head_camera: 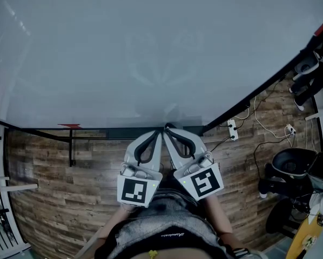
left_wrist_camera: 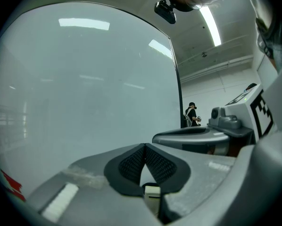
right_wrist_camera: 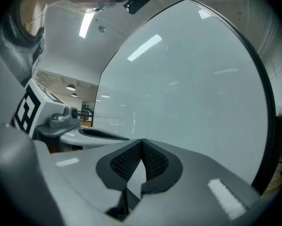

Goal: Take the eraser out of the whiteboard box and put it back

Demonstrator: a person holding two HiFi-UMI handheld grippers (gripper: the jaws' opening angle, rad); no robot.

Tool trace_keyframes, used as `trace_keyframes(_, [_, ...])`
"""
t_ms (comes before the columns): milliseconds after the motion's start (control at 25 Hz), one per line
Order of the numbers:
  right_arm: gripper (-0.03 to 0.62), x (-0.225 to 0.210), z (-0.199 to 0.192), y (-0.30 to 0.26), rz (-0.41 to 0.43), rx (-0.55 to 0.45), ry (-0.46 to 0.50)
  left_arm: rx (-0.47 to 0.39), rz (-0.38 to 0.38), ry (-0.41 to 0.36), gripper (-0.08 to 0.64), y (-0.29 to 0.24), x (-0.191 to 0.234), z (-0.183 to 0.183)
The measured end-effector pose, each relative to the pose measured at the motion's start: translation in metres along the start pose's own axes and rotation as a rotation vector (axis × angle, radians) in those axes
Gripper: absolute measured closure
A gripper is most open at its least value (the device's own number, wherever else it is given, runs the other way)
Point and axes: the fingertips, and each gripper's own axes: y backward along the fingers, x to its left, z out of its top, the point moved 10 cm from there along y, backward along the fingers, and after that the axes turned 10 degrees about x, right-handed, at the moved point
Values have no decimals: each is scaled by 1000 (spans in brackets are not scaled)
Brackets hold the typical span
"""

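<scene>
Nearest the person, the left gripper (head_camera: 159,134) and right gripper (head_camera: 168,128) are being held side by side, each with its jaws pressed together on nothing. Just beyond their tips a dark rail (head_camera: 118,132) is running along the foot of the whiteboard (head_camera: 150,47). Well left of the left gripper, a small flat red piece (head_camera: 69,126) is sitting at the board's lower edge; whether it is the eraser I cannot tell.

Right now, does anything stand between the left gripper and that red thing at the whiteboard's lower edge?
Nothing visible does: only bare dark ledge lies between the left gripper and the small red object.
</scene>
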Motion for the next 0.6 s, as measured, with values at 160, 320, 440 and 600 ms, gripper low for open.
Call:
trace_keyframes(160, [592, 0, -1, 0, 1, 5, 3, 4, -3, 5, 560, -1, 0, -2])
trace_keyframes(320, [592, 1, -2, 0, 5, 6, 16, 5, -3, 4, 558, 1, 0, -3])
trace_keyframes(440, [592, 2, -2, 1, 4, 7, 12, 5, -2, 7, 558, 1, 0, -3])
trace_keyframes(600, [592, 1, -1, 0, 6, 5, 9, 4, -3, 1, 558, 1, 1, -3])
